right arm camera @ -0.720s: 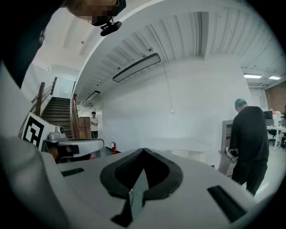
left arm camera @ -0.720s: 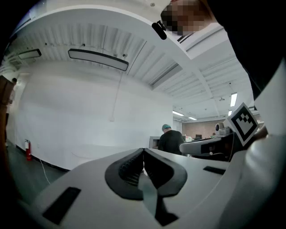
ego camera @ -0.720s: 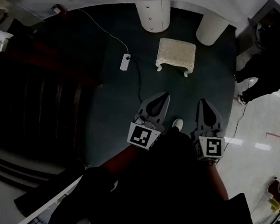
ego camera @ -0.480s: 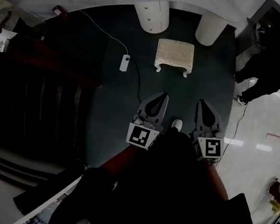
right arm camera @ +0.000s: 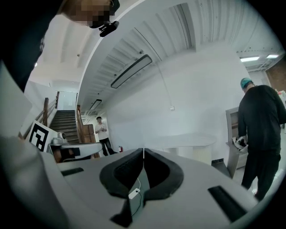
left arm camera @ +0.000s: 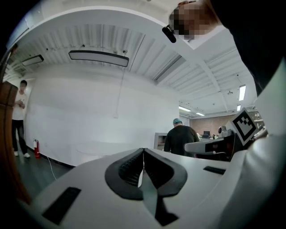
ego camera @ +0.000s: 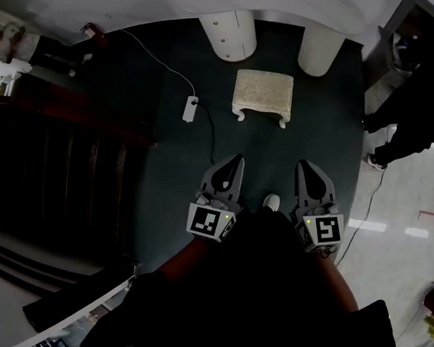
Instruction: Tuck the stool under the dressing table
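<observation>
Dark teal carpet (ego camera: 164,166) covers the ground under the person, and the tip of a white shoe (ego camera: 271,201) pokes out between the two grippers. The left gripper (ego camera: 238,160) and the right gripper (ego camera: 307,165) are held side by side close to the body, pointing toward the far wall. Each has its jaws clenched together with nothing in them.

On the right the carpet ends at a glossy pale floor (ego camera: 420,183), where a bystander (ego camera: 414,108) in dark clothes stands. On the left rises a dark wooden staircase (ego camera: 52,167).

Past the grippers a black cable (ego camera: 215,135) curves across the carpet to a white power strip (ego camera: 190,108). A white cable (ego camera: 151,47) leads from the strip toward the wall.

The stool (ego camera: 263,94) is cream-coloured, with a textured top and short curled legs. It stands on the carpet well apart from both grippers, a little to the right of the power strip. Bare carpet lies between it and them.

The stool sits just in front of the dressing table (ego camera: 230,35), facing the gap between the table's two round white pedestals, and is not yet under the top.

Farther left along the white wall, a second person (ego camera: 20,44) in a white shirt stands near a small red fire extinguisher (ego camera: 90,29).
</observation>
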### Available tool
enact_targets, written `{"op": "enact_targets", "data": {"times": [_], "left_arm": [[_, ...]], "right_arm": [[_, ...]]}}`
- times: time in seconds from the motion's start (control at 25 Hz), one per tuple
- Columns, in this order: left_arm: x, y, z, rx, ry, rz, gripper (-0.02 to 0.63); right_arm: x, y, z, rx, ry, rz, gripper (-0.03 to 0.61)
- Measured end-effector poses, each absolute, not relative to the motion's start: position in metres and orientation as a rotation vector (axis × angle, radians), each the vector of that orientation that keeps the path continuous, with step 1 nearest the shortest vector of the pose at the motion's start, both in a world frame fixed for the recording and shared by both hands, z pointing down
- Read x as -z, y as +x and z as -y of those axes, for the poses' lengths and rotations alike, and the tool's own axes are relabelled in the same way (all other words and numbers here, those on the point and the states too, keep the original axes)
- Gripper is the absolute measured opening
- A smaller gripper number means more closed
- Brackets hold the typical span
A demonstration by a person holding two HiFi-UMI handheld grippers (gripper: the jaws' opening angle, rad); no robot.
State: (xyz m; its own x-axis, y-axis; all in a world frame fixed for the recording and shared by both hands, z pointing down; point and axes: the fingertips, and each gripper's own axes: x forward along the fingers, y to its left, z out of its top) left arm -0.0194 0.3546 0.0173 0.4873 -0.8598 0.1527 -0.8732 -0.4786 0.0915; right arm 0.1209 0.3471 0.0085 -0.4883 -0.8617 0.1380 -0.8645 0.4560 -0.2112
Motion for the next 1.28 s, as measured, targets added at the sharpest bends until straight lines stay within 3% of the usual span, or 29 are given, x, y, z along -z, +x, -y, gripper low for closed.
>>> {"op": "enact_targets", "data": {"times": [0.68, 1.28], "left_arm": [[-0.073, -0.087, -0.184, -0.131, 2.493, 1.46, 0.017], [-0.158, -0.148, -0.05, -0.238, 2.499, 1.265, 0.017]], "right_arm": [[-0.031, 0.085, -0.183, -0.403, 1.693, 2.577, 0.04], [-0.125, 0.062, -0.052, -0.507, 1.818, 2.291, 0.04]]}}
